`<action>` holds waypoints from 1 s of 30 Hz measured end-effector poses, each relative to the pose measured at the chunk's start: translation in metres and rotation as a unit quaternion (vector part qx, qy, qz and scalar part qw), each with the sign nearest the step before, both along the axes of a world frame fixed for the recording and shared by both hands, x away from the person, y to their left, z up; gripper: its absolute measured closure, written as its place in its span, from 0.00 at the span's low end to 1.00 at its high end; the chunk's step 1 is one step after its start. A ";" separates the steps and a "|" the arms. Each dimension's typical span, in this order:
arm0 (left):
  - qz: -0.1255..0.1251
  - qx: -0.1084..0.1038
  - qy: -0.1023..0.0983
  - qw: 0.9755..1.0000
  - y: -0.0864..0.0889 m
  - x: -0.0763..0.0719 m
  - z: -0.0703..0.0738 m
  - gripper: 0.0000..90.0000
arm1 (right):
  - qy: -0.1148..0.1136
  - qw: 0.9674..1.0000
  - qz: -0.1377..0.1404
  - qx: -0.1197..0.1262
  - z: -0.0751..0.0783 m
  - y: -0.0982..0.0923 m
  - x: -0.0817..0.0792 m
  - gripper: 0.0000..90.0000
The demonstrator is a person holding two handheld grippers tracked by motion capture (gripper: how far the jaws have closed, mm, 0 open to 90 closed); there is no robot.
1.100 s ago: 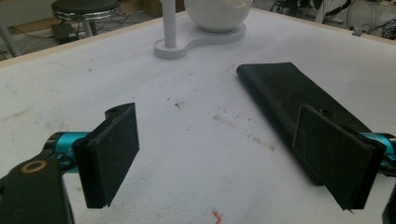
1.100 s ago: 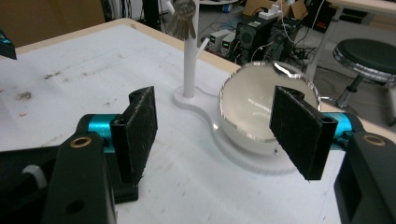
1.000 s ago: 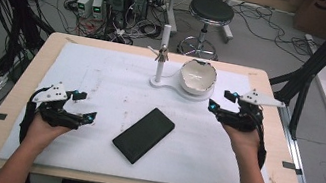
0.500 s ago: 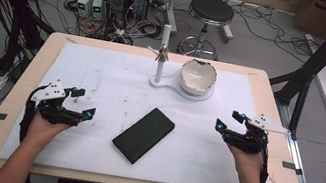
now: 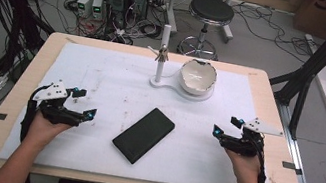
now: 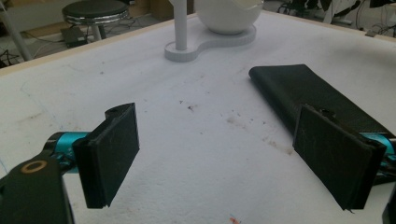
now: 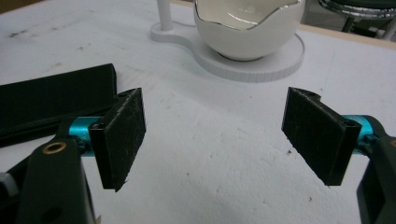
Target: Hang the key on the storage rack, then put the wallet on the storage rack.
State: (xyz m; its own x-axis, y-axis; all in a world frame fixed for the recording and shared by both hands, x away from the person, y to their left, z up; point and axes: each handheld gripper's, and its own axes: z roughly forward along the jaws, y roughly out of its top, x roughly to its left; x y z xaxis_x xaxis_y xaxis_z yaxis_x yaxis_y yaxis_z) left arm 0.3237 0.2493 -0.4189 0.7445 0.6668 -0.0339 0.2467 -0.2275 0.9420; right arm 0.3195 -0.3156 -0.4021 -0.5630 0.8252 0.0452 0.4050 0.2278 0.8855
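White mat (image 5: 103, 76), lab clutter behind. Black case (image 5: 143, 135) lies flat at centre between my left gripper (image 5: 82, 106) and right gripper (image 5: 226, 127), both spread, empty. Likely stiff, light; pinch its long edges.

Black left gripper (image 5: 81, 105) and right gripper (image 5: 227, 126): teal fittings, grey plates, black jaws.

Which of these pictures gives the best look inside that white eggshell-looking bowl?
The right gripper view: the bowl is close, showing its wavy rim and glossy inside. The high view shows it whole but small; the left gripper view catches just its underside.
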 end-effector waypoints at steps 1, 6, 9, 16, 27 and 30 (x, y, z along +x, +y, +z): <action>0.000 0.000 0.000 1.000 0.000 0.000 0.000 0.16 | 0.000 1.000 0.000 0.000 0.000 0.000 0.000 0.24; -0.002 -0.005 -0.001 1.000 0.001 -0.001 0.001 0.16 | -0.015 1.000 -0.006 0.010 0.006 -0.005 -0.002 0.25; -0.004 -0.006 -0.009 1.000 0.002 0.000 0.000 0.16 | -0.012 1.000 -0.007 0.007 0.005 -0.004 -0.002 0.25; -0.001 -0.020 -0.012 1.000 0.001 -0.001 0.002 0.16 | -0.009 1.000 -0.008 0.009 0.004 -0.003 -0.001 0.25; -0.031 0.002 0.010 0.999 -0.033 0.000 0.005 0.16 | -0.013 1.000 -0.007 0.007 0.004 -0.006 -0.002 0.25; -0.034 0.001 0.012 0.999 -0.039 0.000 0.005 0.17 | -0.012 1.000 -0.006 0.007 0.004 -0.006 -0.002 0.25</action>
State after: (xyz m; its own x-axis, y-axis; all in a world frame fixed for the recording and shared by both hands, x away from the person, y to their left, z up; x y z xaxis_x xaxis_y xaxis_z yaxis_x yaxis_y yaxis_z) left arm 0.3234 0.2103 -0.4140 0.7870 0.6149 -0.0504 0.2529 -0.2469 0.9355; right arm 0.3176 -0.3218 -0.3983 -0.5546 0.8309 0.0437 0.3870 0.2111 0.8976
